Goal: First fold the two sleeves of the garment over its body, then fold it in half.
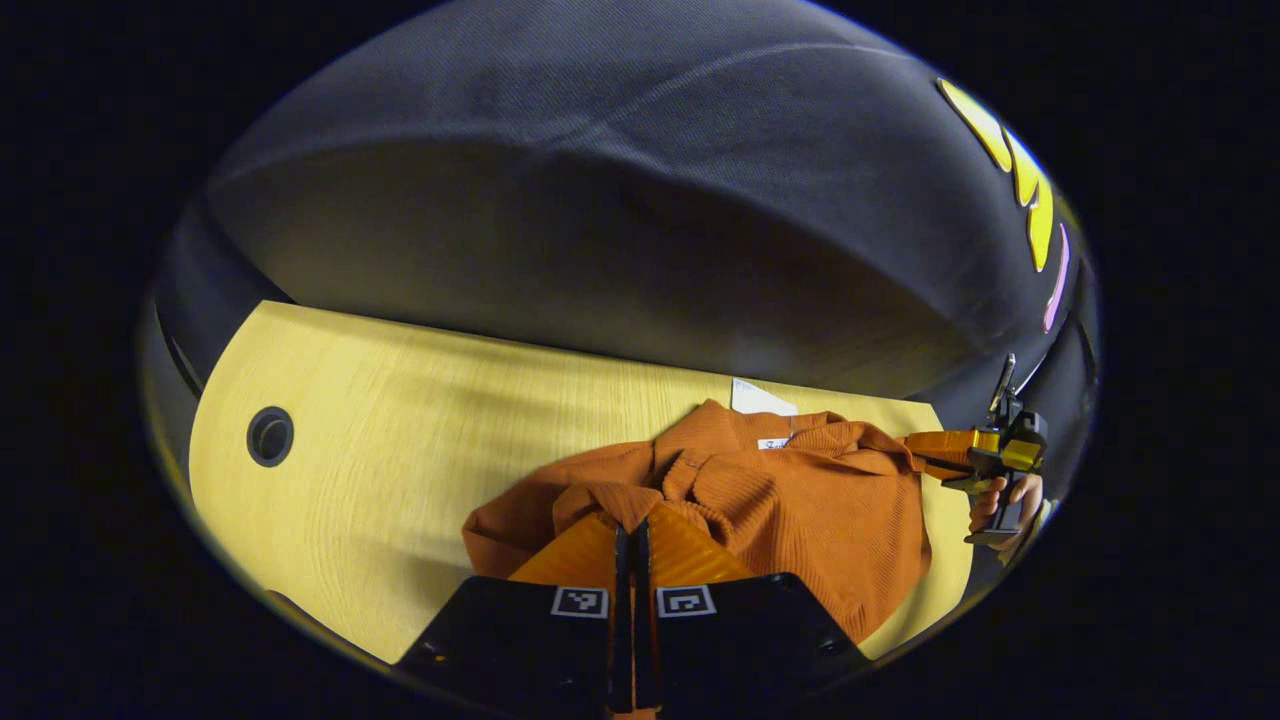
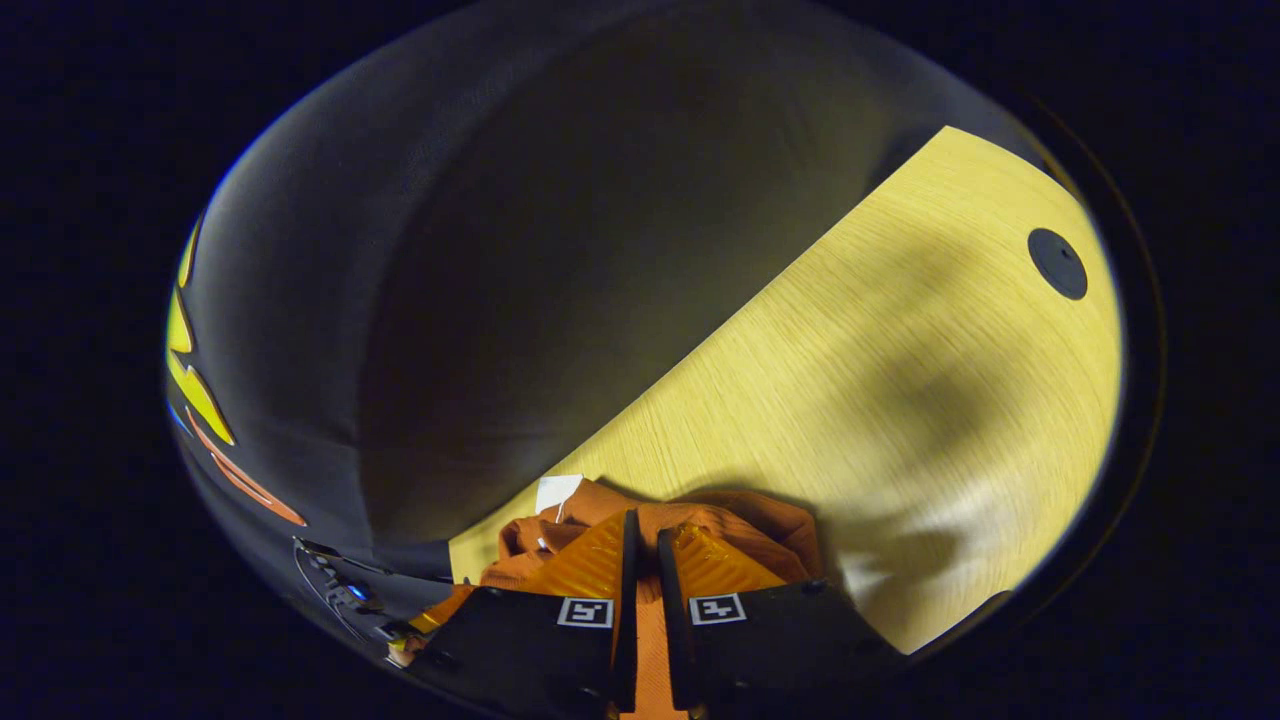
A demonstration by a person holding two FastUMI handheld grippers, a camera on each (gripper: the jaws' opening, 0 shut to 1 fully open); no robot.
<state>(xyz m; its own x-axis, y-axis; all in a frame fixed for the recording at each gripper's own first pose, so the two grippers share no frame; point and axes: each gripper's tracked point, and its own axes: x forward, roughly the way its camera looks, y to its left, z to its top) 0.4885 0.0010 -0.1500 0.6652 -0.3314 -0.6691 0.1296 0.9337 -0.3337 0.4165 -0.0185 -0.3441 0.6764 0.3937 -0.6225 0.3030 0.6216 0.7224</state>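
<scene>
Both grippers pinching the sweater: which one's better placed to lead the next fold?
Probably neither alone. Left gripper and right gripper both look shut on the orange sweater, so the fold likely needs them together.

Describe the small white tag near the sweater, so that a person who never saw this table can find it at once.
Start from the light wooden table, then find the orange ribbed sweater bunched on it. At the sweater's collar, on the side toward the black cloth wall, the white paper tag lies on the wood. It is the only loose white piece there.
</scene>
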